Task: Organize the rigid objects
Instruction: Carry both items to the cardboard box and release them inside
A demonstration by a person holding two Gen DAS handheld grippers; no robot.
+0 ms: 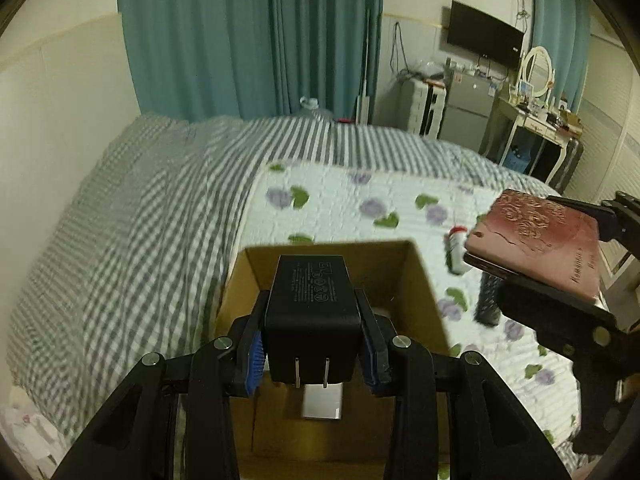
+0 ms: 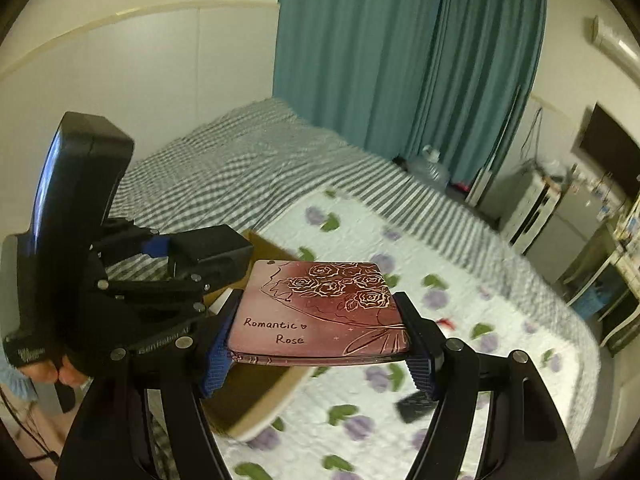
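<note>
My left gripper is shut on a black power adapter, prongs toward the camera, held over an open cardboard box on the bed. A small silver-white block lies inside the box. My right gripper is shut on a flat dark-red case with gold roses, lettered "Romantic Rose". It hangs just right of the box and also shows in the left wrist view. The left gripper with the adapter shows in the right wrist view over the box.
A white tube with a red cap and a black textured object lie on the floral quilt right of the box. A grey striped duvet covers the far side. Teal curtains, a fridge and a dressing table stand beyond.
</note>
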